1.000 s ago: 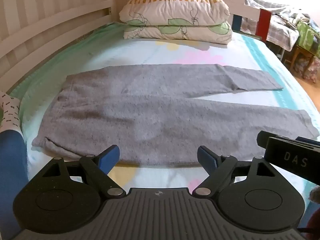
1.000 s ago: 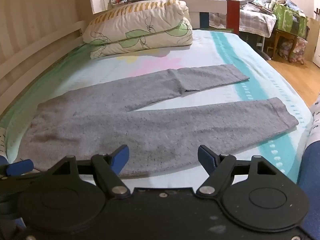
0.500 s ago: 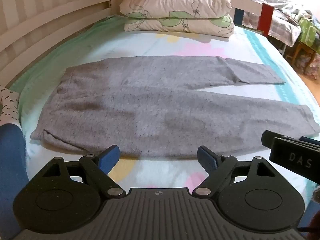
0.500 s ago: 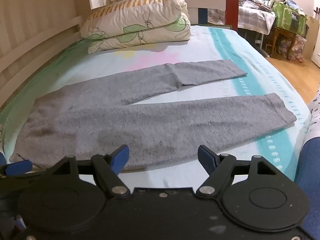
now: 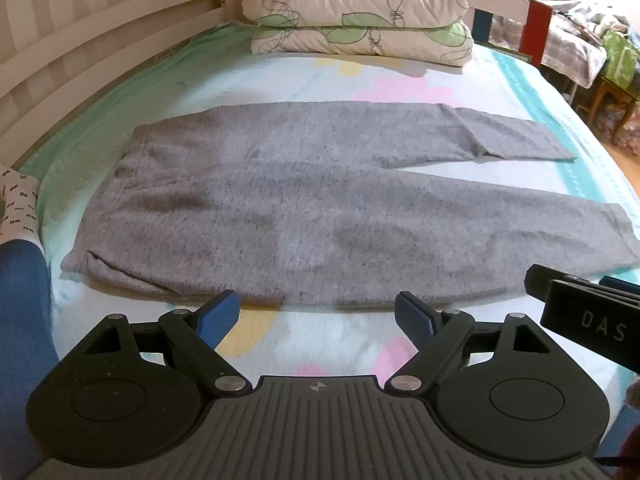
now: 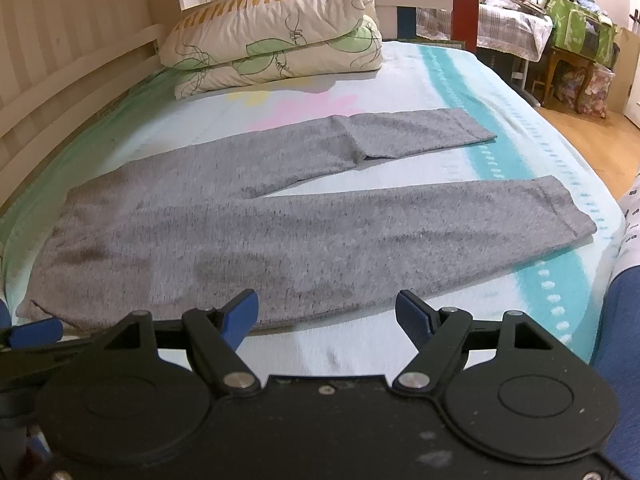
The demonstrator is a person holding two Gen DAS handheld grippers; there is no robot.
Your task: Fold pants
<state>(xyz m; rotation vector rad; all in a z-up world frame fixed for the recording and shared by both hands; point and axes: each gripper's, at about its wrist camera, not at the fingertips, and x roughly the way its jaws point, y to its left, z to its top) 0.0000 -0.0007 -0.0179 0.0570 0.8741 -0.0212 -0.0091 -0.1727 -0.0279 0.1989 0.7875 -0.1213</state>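
Observation:
Grey pants [image 5: 304, 208] [image 6: 248, 240] lie flat across the bed, waistband to the left, both legs running right; the far leg's end is folded back on itself. My left gripper [image 5: 318, 316] hovers open just short of the pants' near edge, nothing between its blue pads. My right gripper [image 6: 326, 314] is open too, over the near edge of the near leg, holding nothing. The right gripper's body shows at the right edge of the left wrist view, and a blue fingertip [image 6: 34, 330] of the left gripper shows at the left edge of the right wrist view.
Two stacked floral pillows [image 5: 360, 12] [image 6: 276, 36] sit at the head of the bed. A white slatted rail [image 5: 80, 40] runs along the far left side. A person's blue sleeves [image 5: 20, 320] [image 6: 620, 352] frame the views. Cluttered furniture [image 6: 572, 40] stands beyond the bed's right side.
Both views have tipped slightly downward, so the pants sit a little higher in frame. The pants have not moved and both grippers stay open.

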